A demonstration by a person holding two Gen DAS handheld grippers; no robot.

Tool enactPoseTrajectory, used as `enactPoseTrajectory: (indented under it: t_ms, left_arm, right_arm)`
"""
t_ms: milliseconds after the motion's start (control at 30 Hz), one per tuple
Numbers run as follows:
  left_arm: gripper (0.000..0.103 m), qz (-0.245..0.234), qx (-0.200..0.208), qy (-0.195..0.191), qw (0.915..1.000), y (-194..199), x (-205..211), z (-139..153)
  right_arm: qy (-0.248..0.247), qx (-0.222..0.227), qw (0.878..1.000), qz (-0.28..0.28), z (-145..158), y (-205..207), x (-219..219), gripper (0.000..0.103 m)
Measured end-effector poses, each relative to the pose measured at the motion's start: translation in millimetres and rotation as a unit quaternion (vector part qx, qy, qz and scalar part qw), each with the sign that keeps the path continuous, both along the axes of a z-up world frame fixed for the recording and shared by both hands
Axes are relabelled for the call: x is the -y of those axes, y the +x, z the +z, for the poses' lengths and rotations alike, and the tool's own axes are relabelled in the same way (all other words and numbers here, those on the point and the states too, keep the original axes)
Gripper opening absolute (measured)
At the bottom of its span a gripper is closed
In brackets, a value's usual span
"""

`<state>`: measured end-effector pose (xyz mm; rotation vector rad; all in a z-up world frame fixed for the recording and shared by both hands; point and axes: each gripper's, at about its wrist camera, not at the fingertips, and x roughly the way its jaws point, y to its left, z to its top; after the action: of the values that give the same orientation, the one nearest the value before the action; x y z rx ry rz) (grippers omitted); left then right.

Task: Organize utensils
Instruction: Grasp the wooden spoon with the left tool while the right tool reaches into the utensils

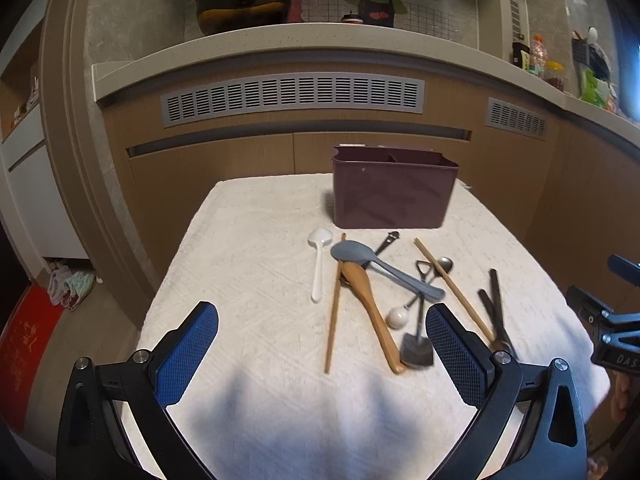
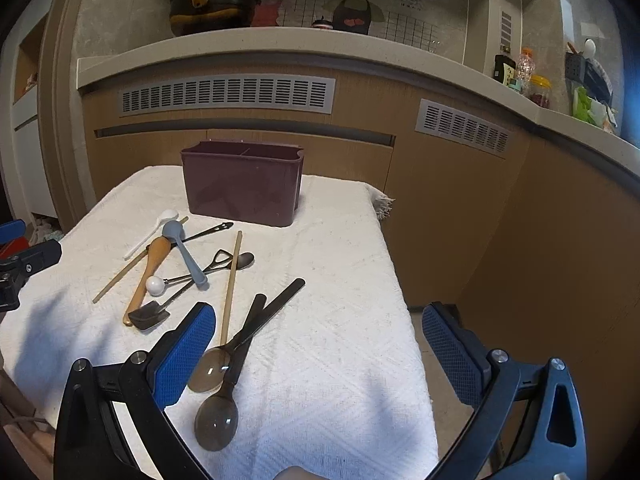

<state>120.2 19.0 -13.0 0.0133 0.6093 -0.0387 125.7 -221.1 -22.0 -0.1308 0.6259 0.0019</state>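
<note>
both my grippers, left gripper (image 1: 322,338) and right gripper (image 2: 319,338), spread wide, empty, above towel (image 2: 340,320); utensils scattered before brown caddy (image 2: 243,184).

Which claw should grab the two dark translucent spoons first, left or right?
Right. The two dark spoons lie right by the open right claw, one bowl beside its left finger. The left claw, also open, faces the crossed pile around the wooden spoon.

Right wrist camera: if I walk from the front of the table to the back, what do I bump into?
Dark translucent spoon with black handle → small black shovel-shaped scoop → white ball-ended metal spoon → white plastic spoon → maroon plastic utensil box.
</note>
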Motion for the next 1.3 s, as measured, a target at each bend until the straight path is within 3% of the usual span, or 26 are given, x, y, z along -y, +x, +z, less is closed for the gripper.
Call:
enactPoseTrajectory:
  t_ms: [200,333,633,800,900,1067,1100,1167,1233,1300]
  left_arm:
    - [0.103,0.024,-0.037,-0.014,0.9989,42,-11,-11]
    - [0.103,0.024,-0.051,-0.026,0.9981,56,-16,-20]
    - [0.103,0.029,-0.064,-0.036,0.9969,61,-30,-29]
    - [0.103,0.024,-0.073,-0.050,0.9957,65,-36,-35]
    - [0.103,0.015,-0.084,-0.050,0.9950,72,-32,-38]
    - [0.103,-0.012,-0.114,-0.060,0.9916,86,-21,-44]
    - [0.101,-0.019,-0.116,-0.061,0.9911,89,-18,-45]
    - [0.085,-0.041,-0.121,-0.068,0.9895,94,-11,-44]
    - [0.058,-0.064,-0.144,-0.077,0.9844,105,-3,-47]
    - [0.051,-0.085,-0.172,-0.092,0.9771,116,6,-52]
  right_arm:
    - [-0.005,-0.062,0.997,0.039,-28,35,-22,0.103]
    - [0.014,-0.108,0.993,0.049,-46,55,-35,0.096]
    - [0.033,-0.171,0.984,0.044,-67,85,-48,0.058]
    - [0.021,-0.176,0.982,0.072,-68,92,-58,0.018]
    - [0.002,-0.164,0.982,0.090,-65,95,-65,0.013]
    - [0.031,-0.148,0.984,0.099,-57,103,-50,0.011]
    - [0.033,-0.144,0.984,0.097,-56,103,-46,0.011]
    - [0.041,-0.140,0.985,0.092,-55,103,-37,0.011]
    - [0.057,-0.140,0.984,0.091,-54,103,-28,0.011]
    - [0.067,-0.139,0.984,0.094,-55,103,-22,0.011]
